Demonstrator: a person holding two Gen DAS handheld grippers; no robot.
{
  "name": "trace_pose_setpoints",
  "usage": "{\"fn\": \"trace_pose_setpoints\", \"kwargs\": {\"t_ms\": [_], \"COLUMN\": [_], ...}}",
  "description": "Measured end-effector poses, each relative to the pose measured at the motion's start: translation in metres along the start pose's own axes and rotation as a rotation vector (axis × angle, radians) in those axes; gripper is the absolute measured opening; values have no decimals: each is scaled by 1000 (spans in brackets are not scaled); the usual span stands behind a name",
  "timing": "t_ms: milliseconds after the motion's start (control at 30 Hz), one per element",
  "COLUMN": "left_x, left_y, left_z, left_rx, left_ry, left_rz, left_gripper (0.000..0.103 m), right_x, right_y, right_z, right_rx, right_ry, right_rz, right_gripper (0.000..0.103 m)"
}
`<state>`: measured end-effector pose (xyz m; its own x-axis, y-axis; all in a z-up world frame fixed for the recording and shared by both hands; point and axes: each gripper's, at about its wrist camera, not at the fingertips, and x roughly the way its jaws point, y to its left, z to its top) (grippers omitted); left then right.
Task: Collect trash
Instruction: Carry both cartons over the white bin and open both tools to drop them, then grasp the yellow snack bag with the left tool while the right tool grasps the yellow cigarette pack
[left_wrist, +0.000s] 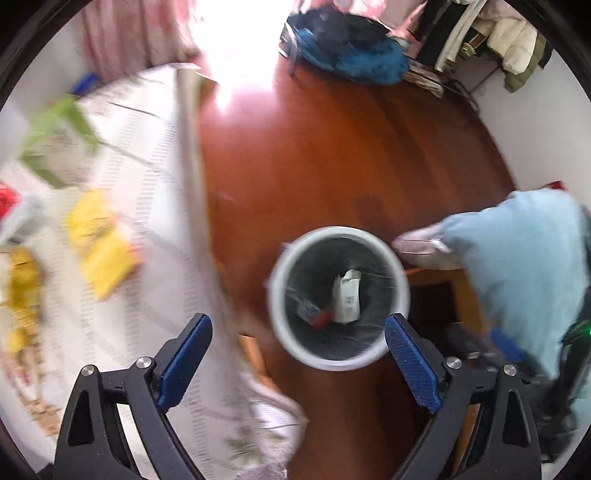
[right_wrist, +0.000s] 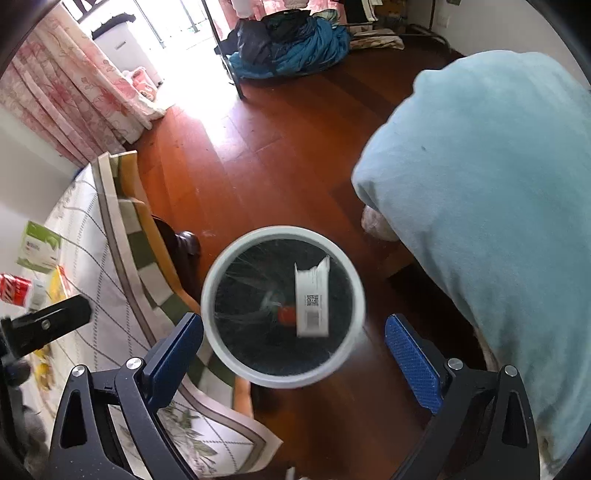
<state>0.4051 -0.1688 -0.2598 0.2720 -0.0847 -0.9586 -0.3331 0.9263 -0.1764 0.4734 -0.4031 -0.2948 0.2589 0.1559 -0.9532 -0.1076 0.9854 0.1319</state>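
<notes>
- Above the round white bin with its black liner (right_wrist: 282, 314), I am keeping the left gripper (left_wrist: 298, 354) and right gripper (right_wrist: 293, 352) spread wide, both empty
- Inside it, a white paper carton (right_wrist: 313, 299) and a red scrap (right_wrist: 286, 314) are lying; yellow wrappers (left_wrist: 99, 240) are waiting on the bed and risking being overlooked

The floor (right_wrist: 280, 155) is shiny red-brown wood. The bin (right_wrist: 221, 273) looks like smooth white plastic, with a thin black plastic bag (right_wrist: 258, 343) inside. The box (right_wrist: 314, 306) in it looks like white card. The tool (right_wrist: 293, 343) has rough blue pads (right_wrist: 413, 363) and matt black arms. The bed cover (right_wrist: 110, 295) is soft cloth.
</notes>
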Motion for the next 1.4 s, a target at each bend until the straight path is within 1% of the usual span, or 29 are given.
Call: {"fn": "trace_pose_setpoints", "kwargs": {"t_ms": [67,133,200,333,367,433,467,500,533,600,633,700,733,767,800,833,900,967,1000,1033,1100,1233,1300,1333,1400], "left_x": [-15,-27,-53,-103,-122,-144,-158,-164,-175,-181,-185,-183,-180,-173,-170,-159,-141,-124,-112,-108,-86,-60,-49,-46,-43], "left_y": [7,13,22,43,57,78,96,104,127,155,180,212,222,241,249,264,278,286,290,294,302,318,327,328,326], "left_z": [-19,-29,-42,-45,-49,-51,-53,-53,-56,-60,-64,-70,-74,-77,-78,-80,-81,-80,-79,-79,-73,-60,-54,-51,-44], "left_rx": [13,14,15,2,-8,-26,-42,-54,-77,-108,-142,-188,-202,-226,-236,-259,-290,-308,-322,-334,-370,-418,-460,-466,-464], "left_ry": [-50,-85,-146,-249,-281,-310,-326,-335,-348,-358,-358,-348,-341,-326,-316,-293,-262,-232,-218,-212,-184,-146,-123,-113,-82], "left_rz": [77,117,152,191,206,221,222,224,233,246,255,259,266,272,271,272,260,265,258,256,261,270,247,242,252], "left_gripper": [95,95,95,95,95,95,95,95,95,95,95,95,95,95,95,95,95,95,95,95,95,95,95,95,95], "right_x": [-10,-24,-43,-90,-100,-125,-132,-142,-151,-166,-169,-170,-167,-164,-158,-150,-127,-107,-93,-82,-50,13,42,55,73], "right_y": [7,16,23,46,55,77,87,97,110,140,151,183,197,210,223,241,271,292,306,313,337,368,376,380,384], "right_z": [-13,-28,-42,-62,-65,-71,-74,-78,-82,-90,-93,-98,-99,-100,-101,-101,-98,-95,-91,-88,-76,-47,-33,-27,-23], "right_rx": [-8,-29,-29,-36,-44,-62,-67,-73,-79,-102,-107,-135,-152,-175,-204,-239,-295,-344,-388,-414,-501,-632,-647,-651,-679], "right_ry": [-17,-43,-78,-144,-156,-179,-185,-191,-199,-211,-210,-185,-171,-160,-147,-133,-88,-61,-49,-41,-20,30,73,104,141], "right_rz": [-30,-67,-83,-36,-26,19,30,44,68,92,96,113,116,117,112,102,89,80,65,54,35,-11,1,21,4], "right_gripper": [100,100,100,100,100,100,100,100,100,100,100,100,100,100,100,100,97,83,79,73,72,72,72,72,72]}}
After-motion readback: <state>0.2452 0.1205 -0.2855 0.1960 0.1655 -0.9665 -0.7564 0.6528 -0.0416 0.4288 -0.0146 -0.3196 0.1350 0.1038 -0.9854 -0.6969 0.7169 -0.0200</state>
